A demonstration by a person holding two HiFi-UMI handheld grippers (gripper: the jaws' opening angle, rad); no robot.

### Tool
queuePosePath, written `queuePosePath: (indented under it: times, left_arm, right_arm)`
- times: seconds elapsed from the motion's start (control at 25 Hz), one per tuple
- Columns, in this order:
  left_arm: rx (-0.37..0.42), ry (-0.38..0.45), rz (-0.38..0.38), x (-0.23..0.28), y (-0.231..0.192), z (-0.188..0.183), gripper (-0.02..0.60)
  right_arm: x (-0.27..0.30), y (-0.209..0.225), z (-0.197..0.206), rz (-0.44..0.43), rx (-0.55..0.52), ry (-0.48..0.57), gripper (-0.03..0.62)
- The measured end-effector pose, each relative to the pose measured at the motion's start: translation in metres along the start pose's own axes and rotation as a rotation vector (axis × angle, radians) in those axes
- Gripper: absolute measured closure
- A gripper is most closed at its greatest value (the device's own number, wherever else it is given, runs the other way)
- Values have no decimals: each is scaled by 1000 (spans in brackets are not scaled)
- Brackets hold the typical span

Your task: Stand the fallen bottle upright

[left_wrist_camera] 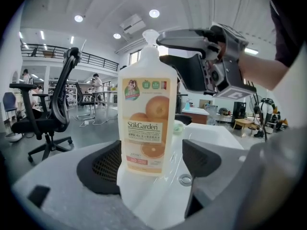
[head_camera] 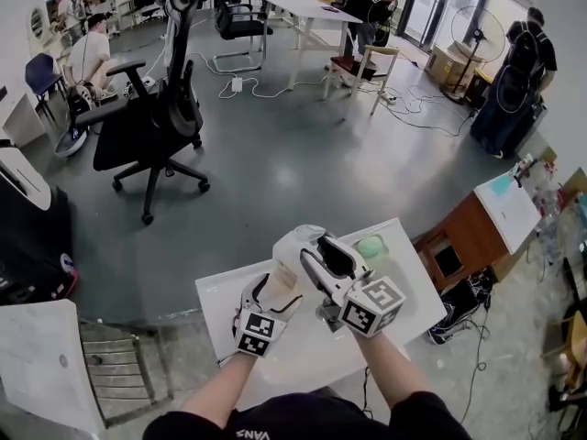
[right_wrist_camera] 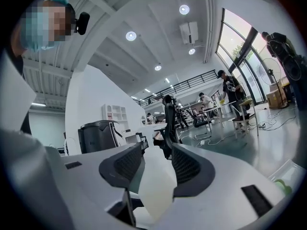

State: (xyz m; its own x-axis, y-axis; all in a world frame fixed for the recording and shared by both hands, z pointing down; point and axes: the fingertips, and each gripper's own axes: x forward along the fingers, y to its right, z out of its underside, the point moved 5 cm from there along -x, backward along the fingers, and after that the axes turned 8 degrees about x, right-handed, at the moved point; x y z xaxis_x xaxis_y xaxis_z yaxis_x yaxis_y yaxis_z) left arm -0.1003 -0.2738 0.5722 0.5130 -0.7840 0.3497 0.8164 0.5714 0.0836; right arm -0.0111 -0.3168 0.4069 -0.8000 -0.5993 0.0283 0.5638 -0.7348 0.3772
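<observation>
Upright bottle (left_wrist_camera: 146,114) stands within the spread left gripper (left_wrist_camera: 152,163); the right gripper (right_wrist_camera: 156,166), slack around its neck, could topple it when withdrawing.

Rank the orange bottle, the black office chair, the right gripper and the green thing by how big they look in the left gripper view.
1. orange bottle, nearest the camera.
2. right gripper and black office chair, too alike to rank.
3. green thing, smallest.
</observation>
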Motion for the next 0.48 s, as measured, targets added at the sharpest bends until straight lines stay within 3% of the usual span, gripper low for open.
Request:
queuePosePath:
  times: [0.48]
  left_arm:
    - [6,91,20,-43,5,-19,189]
  right_arm:
    - [-43,-19,15,108,-2,48,417]
